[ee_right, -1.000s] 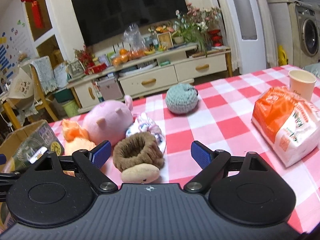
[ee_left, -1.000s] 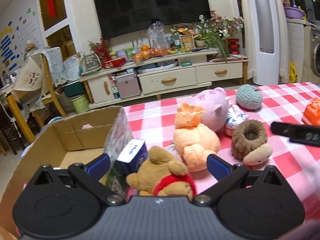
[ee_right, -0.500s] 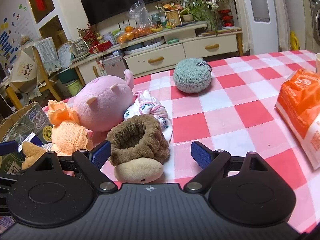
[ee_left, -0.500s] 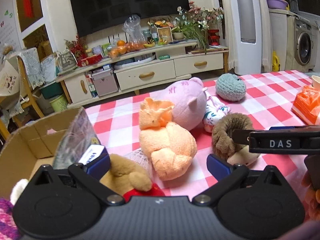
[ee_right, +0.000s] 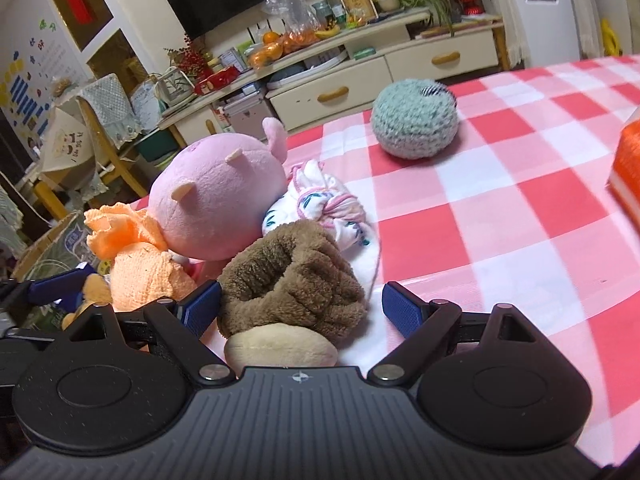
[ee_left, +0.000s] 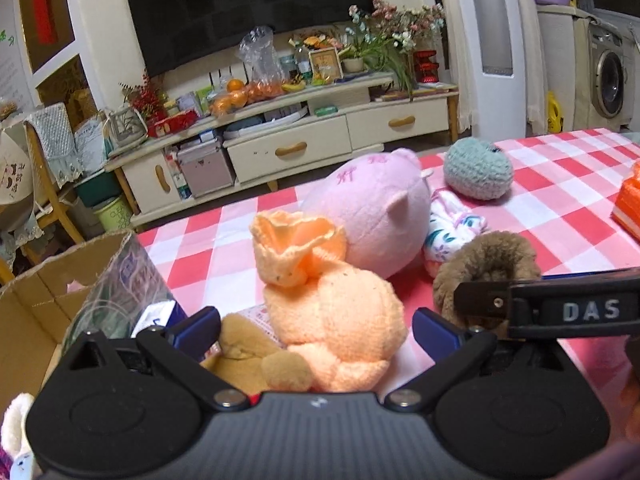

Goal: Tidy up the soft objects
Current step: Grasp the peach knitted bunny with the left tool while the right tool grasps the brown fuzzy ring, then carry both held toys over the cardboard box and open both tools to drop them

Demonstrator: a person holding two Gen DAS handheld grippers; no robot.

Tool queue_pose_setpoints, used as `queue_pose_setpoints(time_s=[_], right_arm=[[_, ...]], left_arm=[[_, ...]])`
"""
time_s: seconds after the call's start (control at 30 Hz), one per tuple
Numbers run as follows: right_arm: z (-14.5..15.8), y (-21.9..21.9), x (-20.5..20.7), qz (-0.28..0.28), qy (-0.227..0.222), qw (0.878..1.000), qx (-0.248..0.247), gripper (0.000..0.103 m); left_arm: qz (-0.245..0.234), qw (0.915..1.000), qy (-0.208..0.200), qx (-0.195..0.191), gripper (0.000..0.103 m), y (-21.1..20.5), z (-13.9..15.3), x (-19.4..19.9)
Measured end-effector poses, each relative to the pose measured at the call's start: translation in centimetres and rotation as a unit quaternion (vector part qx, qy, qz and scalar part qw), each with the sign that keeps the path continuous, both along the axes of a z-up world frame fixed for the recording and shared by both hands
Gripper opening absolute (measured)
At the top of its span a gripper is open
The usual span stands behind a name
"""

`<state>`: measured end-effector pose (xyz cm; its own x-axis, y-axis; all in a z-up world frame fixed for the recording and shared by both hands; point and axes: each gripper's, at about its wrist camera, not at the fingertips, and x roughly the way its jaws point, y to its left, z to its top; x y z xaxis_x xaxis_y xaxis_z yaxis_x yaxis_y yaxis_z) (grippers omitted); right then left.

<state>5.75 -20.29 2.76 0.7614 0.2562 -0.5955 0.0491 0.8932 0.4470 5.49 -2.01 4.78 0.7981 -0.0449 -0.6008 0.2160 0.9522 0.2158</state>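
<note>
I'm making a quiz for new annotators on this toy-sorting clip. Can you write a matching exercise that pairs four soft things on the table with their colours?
Things:
1. round crocheted ball
2. plush pig
3. knitted toy
4. fuzzy slipper

Colours:
A. brown
B. pink
C. grey-green
D. peach-orange

Pairs: 1-C, 2-B, 3-D, 4-A
</note>
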Motion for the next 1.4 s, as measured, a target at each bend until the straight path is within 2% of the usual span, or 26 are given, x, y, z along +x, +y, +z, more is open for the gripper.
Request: queue_pose_setpoints(time_s=[0.03, 0.1, 0.27, 0.33, 0.43, 0.7, 1.03, 1.4], right_arm=[[-0.1, 0.0, 0.1, 0.001, 0.002, 1.000, 0.004, 0.103], [0.0, 0.2, -0.1, 0.000, 0.001, 1.000, 0.009, 0.103], [0.0, 0.4, -0.1, 0.003, -0.002, 1.000, 0.013, 0.101], [0.0, 0.2, -0.2, 0.001, -0.002, 1.000, 0.021, 0.081], [0.0, 0.1, -0.3, 0.004, -0.004, 1.000, 0.024, 0.067], [0.3, 0.3, -0.8, 0.010, -0.017, 1.000, 0.003, 0.044], [0.6, 0.0, -1.5, -0.007, -0.032, 0.999, -0.020, 0.032], [1.2, 0.2, -2.1, -0.016, -0.057, 0.998, -0.038, 0.029]], left_arm=[[0.001, 0.9999, 0.009, -0.007, 0.092, 0.2, -0.1, 0.3], [0.003, 0.9995, 0.020, -0.025, 0.090, 0.6, -0.3, 0.5], [-0.003, 0.9993, 0.020, -0.031, 0.078, 0.6, -0.2, 0.5], [-0.007, 0.9992, 0.020, -0.033, 0.070, 0.5, -0.2, 0.4], [-0.008, 0.9989, 0.023, -0.039, 0.066, 0.6, -0.1, 0.3], [0.005, 0.9978, 0.025, -0.062, 0.061, 1.2, 0.2, -0.1], [0.013, 0.9964, 0.002, -0.084, 0.060, 2.2, 2.5, -1.8], [0.035, 0.9936, -0.048, -0.096, 0.060, 3.9, 5.9, -3.7]])
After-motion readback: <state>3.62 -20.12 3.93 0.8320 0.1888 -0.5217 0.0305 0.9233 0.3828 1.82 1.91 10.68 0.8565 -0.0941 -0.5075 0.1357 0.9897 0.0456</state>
